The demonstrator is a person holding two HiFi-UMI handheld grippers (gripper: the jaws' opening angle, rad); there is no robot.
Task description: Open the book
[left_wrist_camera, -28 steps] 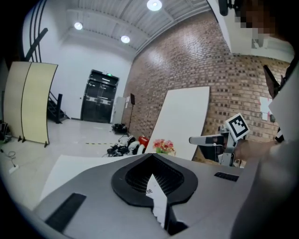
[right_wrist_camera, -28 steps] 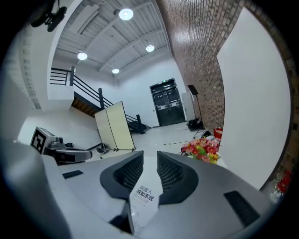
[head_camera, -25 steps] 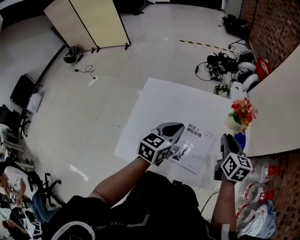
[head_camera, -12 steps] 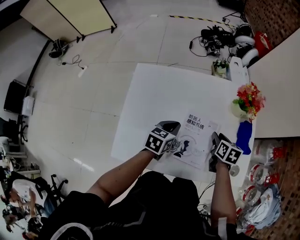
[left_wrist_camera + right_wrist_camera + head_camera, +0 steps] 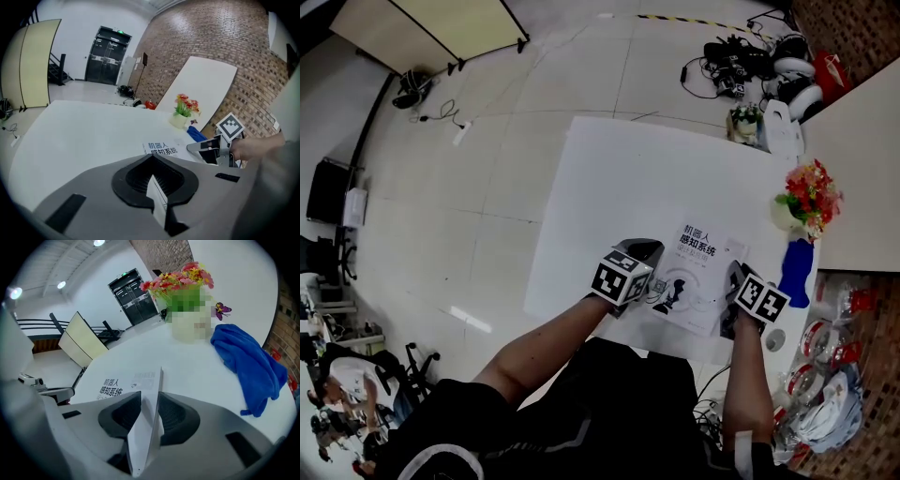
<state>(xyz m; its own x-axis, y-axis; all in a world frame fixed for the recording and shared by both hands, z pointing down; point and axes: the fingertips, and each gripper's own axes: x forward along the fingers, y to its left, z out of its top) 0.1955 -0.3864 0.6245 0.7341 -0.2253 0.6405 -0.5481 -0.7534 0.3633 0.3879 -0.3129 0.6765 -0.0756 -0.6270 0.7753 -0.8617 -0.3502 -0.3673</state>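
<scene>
The left tool, jaws together, and the right tool, just opened and empty, have dropped beside the closed book, ready to begin.

Brick wall and black double doors bound a bright room with pale tiled floor; a beige partition stands beyond the white table, ceiling lamps lit.

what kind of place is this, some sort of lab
Probably a lab or workshop space, not a home: a bare brick wall, a folding partition standing on the open tiled floor, and a heap of cables and gear beside the white table.
</scene>
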